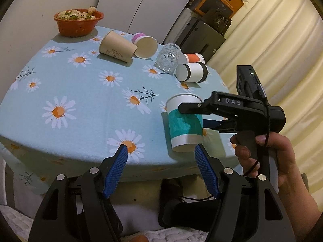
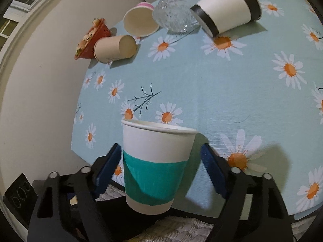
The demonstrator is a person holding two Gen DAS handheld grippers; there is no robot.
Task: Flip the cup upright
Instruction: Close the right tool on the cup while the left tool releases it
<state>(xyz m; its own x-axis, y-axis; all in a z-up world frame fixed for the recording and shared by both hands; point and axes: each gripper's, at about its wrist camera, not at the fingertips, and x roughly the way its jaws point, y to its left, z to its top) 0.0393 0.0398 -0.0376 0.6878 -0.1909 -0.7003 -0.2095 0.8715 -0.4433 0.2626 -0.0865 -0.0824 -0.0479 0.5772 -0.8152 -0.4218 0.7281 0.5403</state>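
The teal cup (image 1: 185, 124) stands upright, mouth up, near the front edge of the table (image 1: 80, 109), which is covered by a pale blue daisy cloth. The right gripper (image 1: 193, 117) reaches in from the right at the cup's mid height, one finger on each side of it. In the right wrist view the same cup (image 2: 155, 165) sits between the blue pads (image 2: 212, 171) with a visible gap on both sides, so the jaws are spread and not pinching it. The right hand (image 1: 268, 157) grips the tool's handle beside the table edge. The left gripper (image 1: 161, 153) hovers at the front edge of the table, jaws spread wide and holding nothing; its right pad (image 1: 203, 165) lies just below the cup's base in the picture, and whether it touches cannot be told. At the far side of the table five vessels lie on their sides in a loose row: a tan cup (image 1: 117, 47), a pink cup (image 1: 145, 44) with its mouth facing forward, a clear glass (image 1: 168, 57), an orange cup (image 1: 191, 58) and a black-banded cup (image 1: 191, 72). The tan and pink cups touch. An orange bowl (image 1: 77, 23) of food stands upright at the far left corner.
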